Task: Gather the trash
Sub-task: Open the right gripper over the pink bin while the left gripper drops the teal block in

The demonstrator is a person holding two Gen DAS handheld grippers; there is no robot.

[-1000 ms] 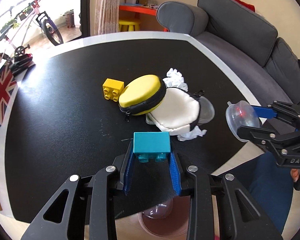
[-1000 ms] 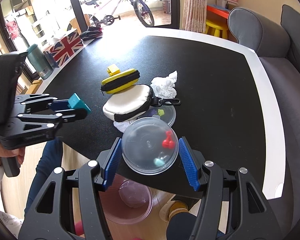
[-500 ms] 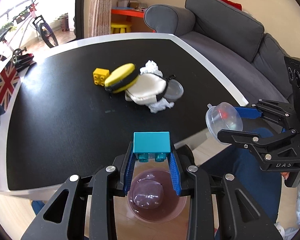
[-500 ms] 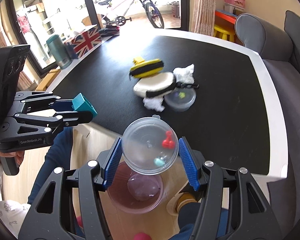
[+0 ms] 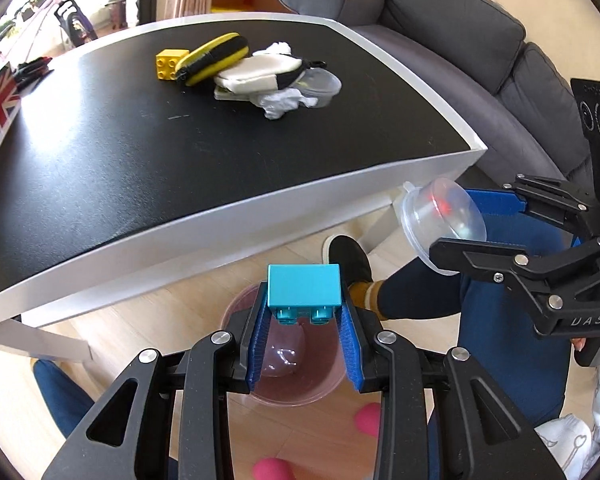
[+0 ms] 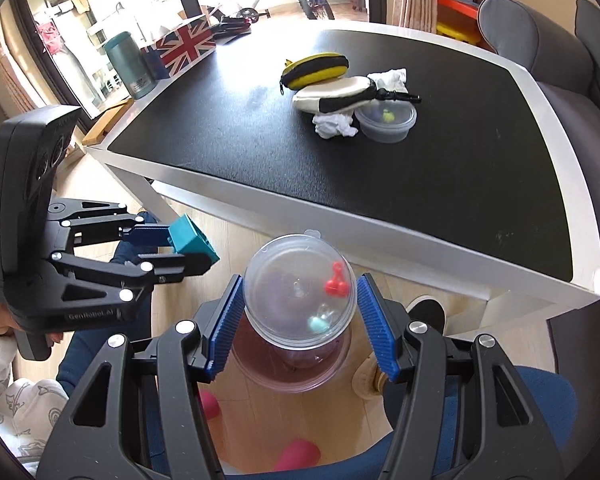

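Over the pink bin (image 5: 300,364) on the floor, I hold both tongs off the near edge of the black table (image 5: 148,168), where a second ago they hung above its top. My left tongs (image 5: 305,320) carry the teal brick (image 5: 304,289) directly above the bin's mouth, and their jaws have just been opening: the brick sits between the blue pads (image 5: 260,344), the grip loosened, though I cannot tell whether the pads have let go of it altogether. My right tongs (image 6: 300,320), to the right of the bin in the left view, are about half open and clamped on the clear plastic tub (image 6: 300,290), which has small red and pale trinkets inside; in their own view the tub hangs above the bin's rim (image 6: 292,384). A clear rounded piece already lies inside the bin. Back on the table, well beyond the bin, a yellow brick (image 5: 171,64), a yellow pouch (image 5: 216,58), a white pouch (image 5: 260,76), crumpled tissue (image 5: 280,104) and a second tub (image 5: 320,86) sit in a cluster. As I read it, the brick is on the point of dropping in, the tub follows, and the cluster on the table remains to be sorted
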